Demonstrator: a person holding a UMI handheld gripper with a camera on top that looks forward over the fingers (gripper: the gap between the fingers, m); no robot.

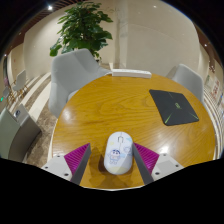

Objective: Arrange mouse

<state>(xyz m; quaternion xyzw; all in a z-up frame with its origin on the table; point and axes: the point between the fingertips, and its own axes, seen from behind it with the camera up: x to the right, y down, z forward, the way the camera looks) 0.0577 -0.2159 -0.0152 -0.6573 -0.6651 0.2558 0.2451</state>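
Note:
A white mouse (118, 152) with a small printed picture on its back lies on the round wooden table (110, 105), near the table's front edge. My gripper (112, 150) is open, with the mouse standing between the two fingers (80, 158). The right pad is close beside the mouse, and a gap shows on the left side. The mouse rests on the table. A dark square mouse pad (174, 106) lies on the table beyond the fingers, to the right.
Grey chairs stand around the table: one at the far left (75, 70), one at the right (188, 78), one at the near left (12, 130). A white chair back (130, 73) shows at the far side. A large green plant (82, 25) stands behind.

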